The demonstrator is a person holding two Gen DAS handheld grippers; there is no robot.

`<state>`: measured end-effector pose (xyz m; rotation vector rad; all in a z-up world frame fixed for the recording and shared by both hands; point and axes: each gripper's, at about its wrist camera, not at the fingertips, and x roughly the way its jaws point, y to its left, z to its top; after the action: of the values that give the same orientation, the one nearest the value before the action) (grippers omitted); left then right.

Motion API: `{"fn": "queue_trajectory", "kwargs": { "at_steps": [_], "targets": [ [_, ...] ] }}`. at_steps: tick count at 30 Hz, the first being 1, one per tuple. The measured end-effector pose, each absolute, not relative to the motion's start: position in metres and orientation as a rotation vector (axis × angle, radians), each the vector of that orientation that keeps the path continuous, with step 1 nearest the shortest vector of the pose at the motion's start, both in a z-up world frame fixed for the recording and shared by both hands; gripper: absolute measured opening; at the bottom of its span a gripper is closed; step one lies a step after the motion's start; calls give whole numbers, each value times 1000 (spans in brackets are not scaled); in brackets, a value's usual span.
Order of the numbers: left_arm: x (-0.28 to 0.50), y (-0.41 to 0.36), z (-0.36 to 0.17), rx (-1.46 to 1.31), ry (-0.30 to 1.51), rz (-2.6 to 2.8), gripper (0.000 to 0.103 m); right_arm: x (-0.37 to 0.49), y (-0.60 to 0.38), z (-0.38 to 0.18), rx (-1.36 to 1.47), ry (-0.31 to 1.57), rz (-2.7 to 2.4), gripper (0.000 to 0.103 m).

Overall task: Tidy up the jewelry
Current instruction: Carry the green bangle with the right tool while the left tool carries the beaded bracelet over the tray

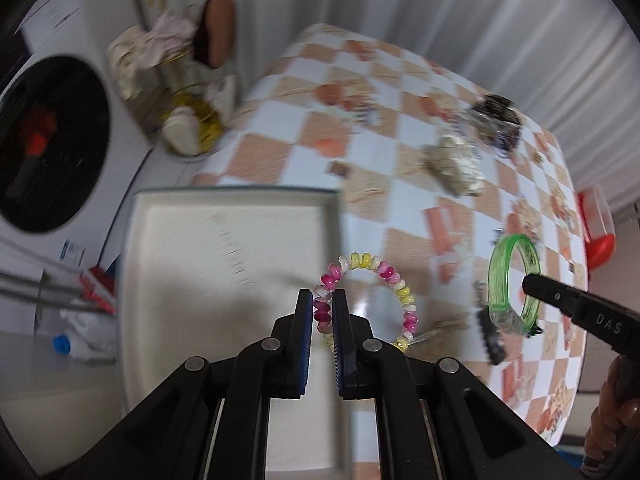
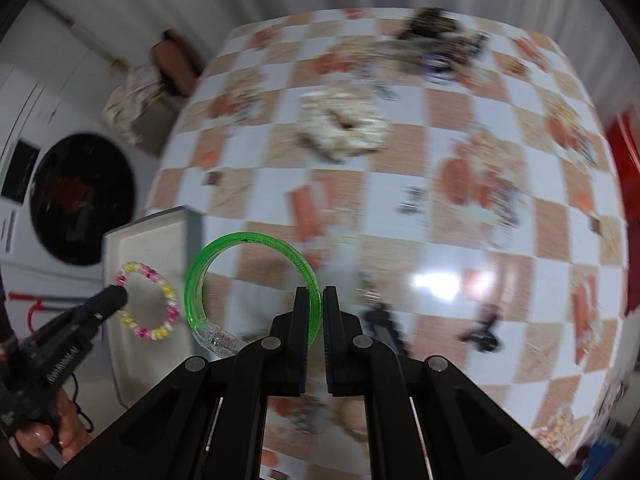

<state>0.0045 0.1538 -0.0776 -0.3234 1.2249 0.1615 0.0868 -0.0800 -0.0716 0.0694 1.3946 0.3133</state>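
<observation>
Beaded bracelet (image 1: pixel 366 300) over white tray (image 1: pixel 192 248), green bangle (image 2: pixel 252 284) beside

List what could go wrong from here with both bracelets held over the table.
The left claw pinches the beaded bracelet by just a few beads, so it might slip free short of the white tray. The right claw grips the green bangle on one thin edge; it could twist out.

A table (image 2: pixel 400 208) under a glossy checkered cloth of orange and white squares fills the middle, a bright glare spot on its sheen. Behind it hangs a pale pleated curtain (image 1: pixel 440 8). Off to the left stands a white appliance with a round dark door (image 1: pixel 48 140), and a cluttered basket (image 1: pixel 176 92) sits beside it.
</observation>
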Motion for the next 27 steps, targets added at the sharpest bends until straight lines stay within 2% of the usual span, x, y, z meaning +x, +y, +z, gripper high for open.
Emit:
{"fn": "queue_trajectory", "kwargs": {
  "at_steps": [13,27],
  "targets": [
    [-31,225,-118,-389,1248,327,15,89,66,-97,-66,1410,540,7],
    [-29,238,-146,-387,1260,355,15,100,108,-139,-135,1460,527,7]
  ]
}}
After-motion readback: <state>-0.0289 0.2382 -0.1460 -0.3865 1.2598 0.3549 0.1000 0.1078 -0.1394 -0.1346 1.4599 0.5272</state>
